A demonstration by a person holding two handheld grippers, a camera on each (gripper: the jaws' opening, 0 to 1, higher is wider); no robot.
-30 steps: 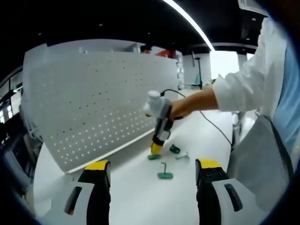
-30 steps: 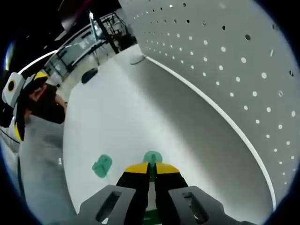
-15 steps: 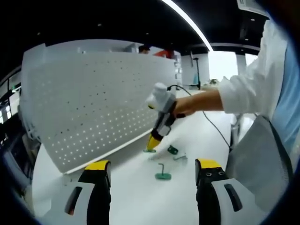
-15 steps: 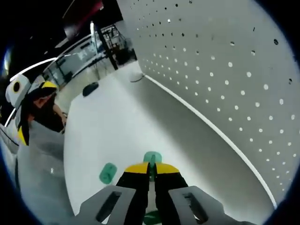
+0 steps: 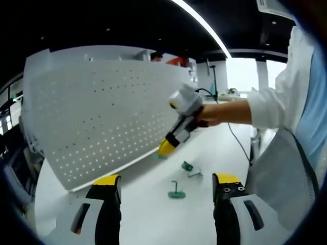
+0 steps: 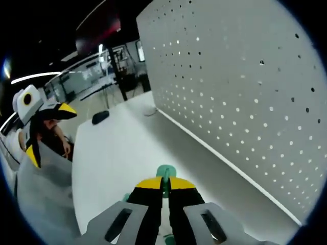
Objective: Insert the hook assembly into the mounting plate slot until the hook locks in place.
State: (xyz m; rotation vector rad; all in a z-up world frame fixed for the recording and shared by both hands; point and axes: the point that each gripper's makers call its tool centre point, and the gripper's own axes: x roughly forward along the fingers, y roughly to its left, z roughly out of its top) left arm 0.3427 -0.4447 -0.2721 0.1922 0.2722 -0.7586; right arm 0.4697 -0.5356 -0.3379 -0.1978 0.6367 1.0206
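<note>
A white perforated mounting plate (image 5: pixel 102 117) stands upright on the white table; in the right gripper view the plate (image 6: pixel 245 87) rises at the right. My right gripper (image 6: pixel 163 185) is shut on a green hook assembly (image 6: pixel 164 171) whose round base sticks out past the yellow tips. From the left gripper view, the right gripper (image 5: pixel 166 148) hangs above the table close to the plate's lower edge, held by a person's hand. Two more green hooks (image 5: pixel 177 192) (image 5: pixel 188 166) lie on the table. My left gripper (image 5: pixel 166 186) stands open, well back from them.
The white table (image 5: pixel 153 214) stretches in front of the plate. A person's white sleeve (image 5: pixel 278 94) reaches in from the right. A dark object (image 6: pixel 100 117) lies at the table's far end. The left gripper (image 6: pixel 43 120) appears at the left of the right gripper view.
My right gripper has lifted the green hook off the table and moved it up toward the plate. The left gripper has stayed put and open.
</note>
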